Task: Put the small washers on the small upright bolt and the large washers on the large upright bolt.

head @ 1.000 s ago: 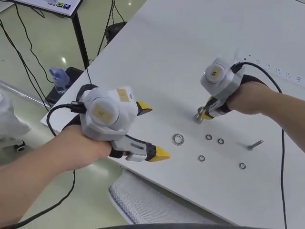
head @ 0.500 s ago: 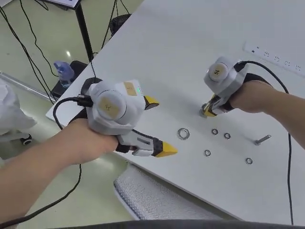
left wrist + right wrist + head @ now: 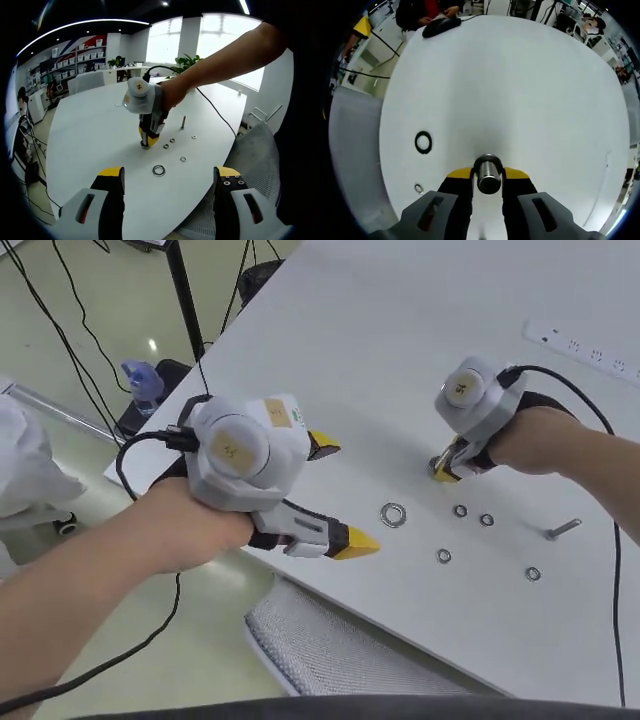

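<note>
Washers lie loose on the white counter (image 3: 350, 360). One large washer (image 3: 393, 514) sits near the front edge, with four small washers (image 3: 460, 510) scattered to its right, all flat and apart from one another. Beyond them the small bolt (image 3: 563, 529) lies on its side, well clear of the washers.

The right claw (image 3: 445, 472) points down at the counter and is closed tight on the large bolt (image 3: 488, 170), which stands on end between the yellow tips with its lower end at the counter top. No washer is on this bolt. The large washer is near it, toward the front edge.

The left claw (image 3: 343, 494) is spread wide and holds nothing. It hovers at the counter's front edge, aimed toward the large washer and the right claw beyond it.

A power strip (image 3: 590, 350) lies at the far side of the counter, and a spray bottle (image 3: 143, 385) stands on the floor to the left.
</note>
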Demonstrator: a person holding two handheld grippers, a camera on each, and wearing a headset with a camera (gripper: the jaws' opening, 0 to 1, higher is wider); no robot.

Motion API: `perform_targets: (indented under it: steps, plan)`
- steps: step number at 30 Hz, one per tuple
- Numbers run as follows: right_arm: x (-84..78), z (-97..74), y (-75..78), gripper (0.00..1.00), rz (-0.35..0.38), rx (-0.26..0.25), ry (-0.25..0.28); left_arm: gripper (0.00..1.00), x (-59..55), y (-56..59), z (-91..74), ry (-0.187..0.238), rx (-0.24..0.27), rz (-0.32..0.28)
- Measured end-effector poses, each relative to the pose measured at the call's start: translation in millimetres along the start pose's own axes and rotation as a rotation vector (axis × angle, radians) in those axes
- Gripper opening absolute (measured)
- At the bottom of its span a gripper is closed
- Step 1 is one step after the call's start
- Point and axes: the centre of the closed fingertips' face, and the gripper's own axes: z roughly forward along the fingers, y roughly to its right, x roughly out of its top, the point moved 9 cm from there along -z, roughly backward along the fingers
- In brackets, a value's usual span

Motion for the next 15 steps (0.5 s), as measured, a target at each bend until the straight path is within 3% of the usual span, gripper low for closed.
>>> perform_targets:
  steps: [7,15]
  plan:
    - [-1.2,-1.5,-2.1,0.21,0.005,0.001,0.003,0.72,0.5,1.0,4.6,-0.004,-0.002,0.019]
    - [-1.3,0.4,0.6,0.21,0.005,0.001,-0.001,0.74,-4.9,0.5,8.5,-0.046,0.005,0.045]
